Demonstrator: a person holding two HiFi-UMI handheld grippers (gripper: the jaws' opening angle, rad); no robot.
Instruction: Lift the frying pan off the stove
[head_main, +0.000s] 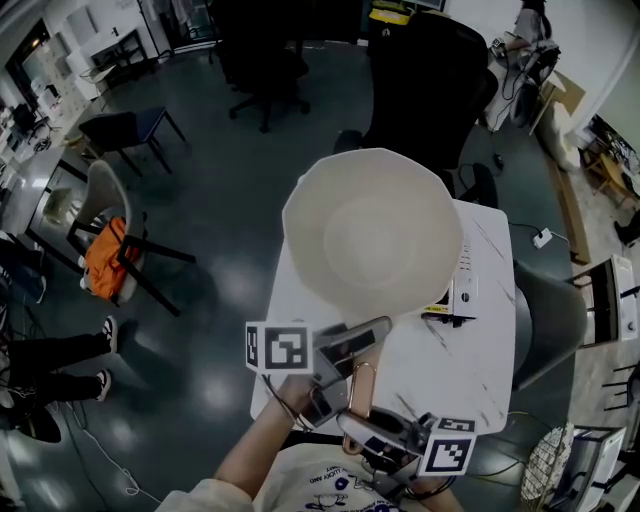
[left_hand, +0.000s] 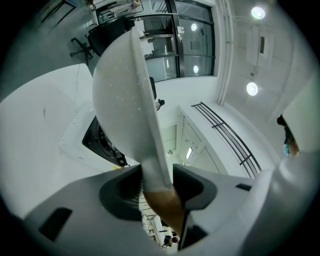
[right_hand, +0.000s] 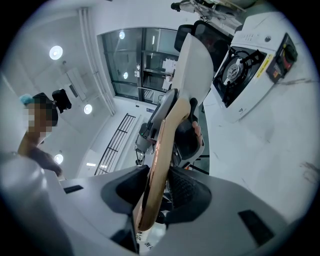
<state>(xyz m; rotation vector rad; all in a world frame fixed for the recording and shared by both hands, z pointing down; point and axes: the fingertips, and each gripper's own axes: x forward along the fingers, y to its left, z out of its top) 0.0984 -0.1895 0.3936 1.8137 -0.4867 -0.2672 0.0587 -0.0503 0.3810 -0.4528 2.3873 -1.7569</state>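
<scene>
Above the white table (head_main: 480, 380) the frying pan (head_main: 372, 235) hung empty in the air, apart from the stove (right_hand: 250, 60), whose burner lay bare, so the lift looked as good as done. Its long handle (right_hand: 162, 145) was shared between two grips, likely to steady the wide pan's weight. The left gripper (left_hand: 157, 180) was clamped, jaws partway in, on the handle nearer the pan, and the right gripper (right_hand: 159, 185) was closed likewise on the wooden end.
</scene>
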